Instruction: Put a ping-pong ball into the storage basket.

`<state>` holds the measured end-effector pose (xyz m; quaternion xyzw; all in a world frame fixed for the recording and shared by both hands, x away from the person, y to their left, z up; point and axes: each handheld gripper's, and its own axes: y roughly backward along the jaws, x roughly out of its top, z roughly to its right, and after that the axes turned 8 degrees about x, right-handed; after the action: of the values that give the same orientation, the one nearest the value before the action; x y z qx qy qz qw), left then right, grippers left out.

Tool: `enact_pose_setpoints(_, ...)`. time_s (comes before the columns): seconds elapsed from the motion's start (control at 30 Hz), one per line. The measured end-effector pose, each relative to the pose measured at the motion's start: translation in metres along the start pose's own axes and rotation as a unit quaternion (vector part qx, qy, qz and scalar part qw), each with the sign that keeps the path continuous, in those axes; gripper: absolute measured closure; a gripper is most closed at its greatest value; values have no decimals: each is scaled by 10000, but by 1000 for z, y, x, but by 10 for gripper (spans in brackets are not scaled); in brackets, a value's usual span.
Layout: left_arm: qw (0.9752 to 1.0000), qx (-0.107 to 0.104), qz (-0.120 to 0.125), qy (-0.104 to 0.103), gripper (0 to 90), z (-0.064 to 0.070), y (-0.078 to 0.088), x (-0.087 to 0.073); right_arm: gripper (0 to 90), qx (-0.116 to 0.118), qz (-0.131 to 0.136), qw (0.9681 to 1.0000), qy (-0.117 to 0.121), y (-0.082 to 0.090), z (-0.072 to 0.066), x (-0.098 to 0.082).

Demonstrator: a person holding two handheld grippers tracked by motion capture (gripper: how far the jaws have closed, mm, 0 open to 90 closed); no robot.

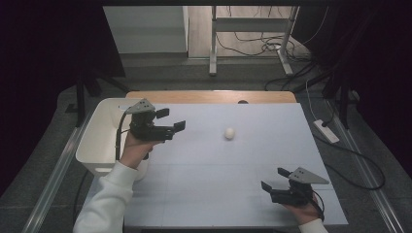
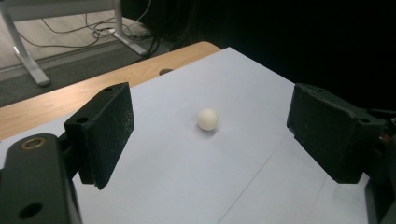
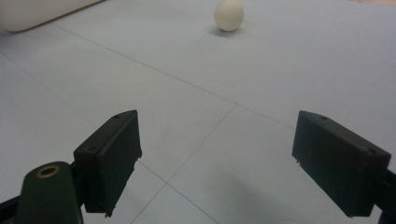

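High view, read from left to right: a white bin (image 1: 99, 136) sits at the left edge of the table, its rim just beside my left hand. I hold the left gripper (image 1: 170, 121) above the left part of the pale table sheet (image 1: 218, 174), pointed rightward, its jaws spread with nothing between them. The small white ball (image 1: 230, 133) lies on the sheet to the right of that gripper, well apart from it and toward the far half of the table. My right gripper (image 1: 276, 178) rests low at the near right corner, jaws likewise spread and empty, aimed leftward and well away from the ball.

In the left gripper view the ball (image 2: 208, 119) lies ahead, framed in the gap between the two pads but clearly beyond them. In the right gripper view it (image 3: 229, 15) appears far off, at the top of the picture.

Judgement: the step in hand is the approach of the left gripper to the ball; no grasp has begun. The next move calls for carrying the open jaws rightward and down until the pads bracket the ball, then closing gently, since a round object may roll away if nudged.
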<state>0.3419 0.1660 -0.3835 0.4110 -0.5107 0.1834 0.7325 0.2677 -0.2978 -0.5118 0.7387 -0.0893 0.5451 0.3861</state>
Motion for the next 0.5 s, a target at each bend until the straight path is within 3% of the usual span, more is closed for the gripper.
enact_pose_setpoints(0.5, 9999, -120, -93, -19, 157, 8, -15, -1, 152, -7, -7, 10000, -1, 0, 0, 0)
